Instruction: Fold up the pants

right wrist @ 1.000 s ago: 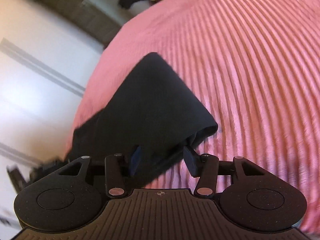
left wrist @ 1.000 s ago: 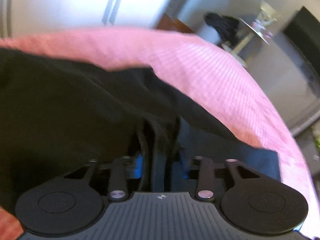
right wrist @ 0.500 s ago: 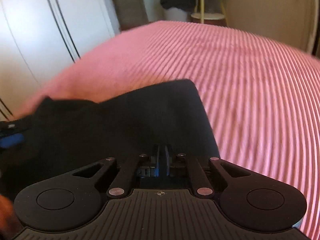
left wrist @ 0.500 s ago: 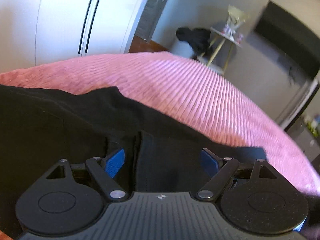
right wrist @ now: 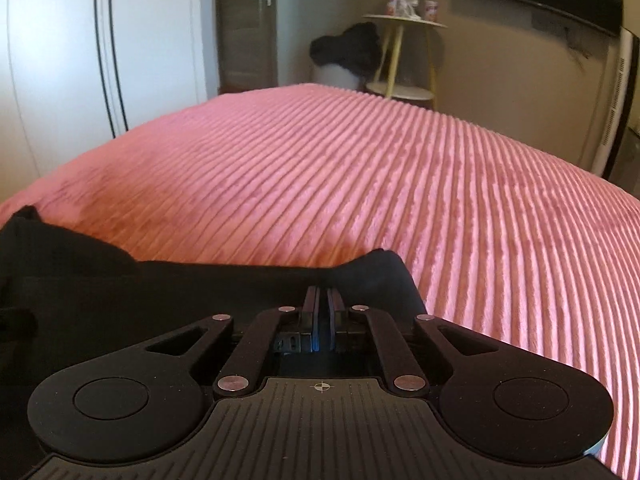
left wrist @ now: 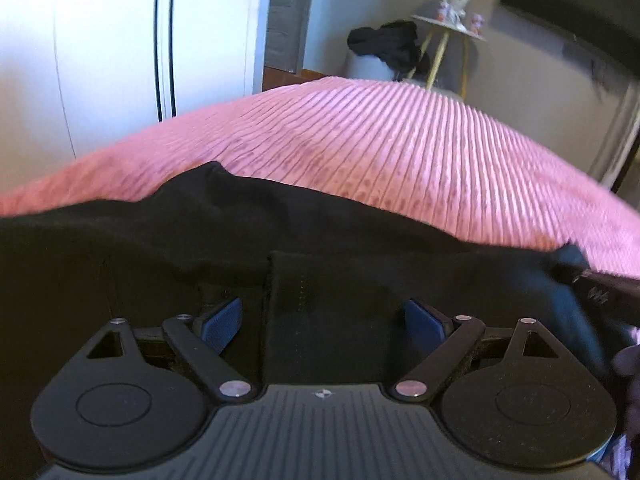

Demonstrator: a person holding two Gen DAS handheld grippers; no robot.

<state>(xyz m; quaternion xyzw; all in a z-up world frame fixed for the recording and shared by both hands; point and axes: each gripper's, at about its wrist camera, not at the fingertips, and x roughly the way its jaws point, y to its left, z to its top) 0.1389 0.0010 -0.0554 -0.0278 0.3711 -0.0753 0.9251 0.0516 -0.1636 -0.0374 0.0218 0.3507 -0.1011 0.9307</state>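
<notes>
Black pants point(left wrist: 280, 232) lie on a pink ribbed bedspread point(left wrist: 400, 152). My left gripper point(left wrist: 322, 320) is open, its blue pads wide apart over a folded edge of the pants, low on the cloth. In the right wrist view the pants point(right wrist: 160, 288) fill the lower left. My right gripper point(right wrist: 323, 300) is shut on the pants at their right corner, which bunches up just ahead of the fingers. The right gripper's tip point(left wrist: 576, 268) shows at the right edge of the left wrist view.
The pink bedspread point(right wrist: 400, 184) stretches far ahead and to the right. White wardrobe doors point(right wrist: 80, 40) stand to the left. Beyond the bed are a small round side table point(right wrist: 404, 24), a dark heap on a pale basket point(right wrist: 344, 52) and a door point(right wrist: 244, 20).
My left gripper let go of the pants and opened wide. My right gripper closed on the right corner of the pants. Both grippers came down low over the bed, and the pants now lie flatter.
</notes>
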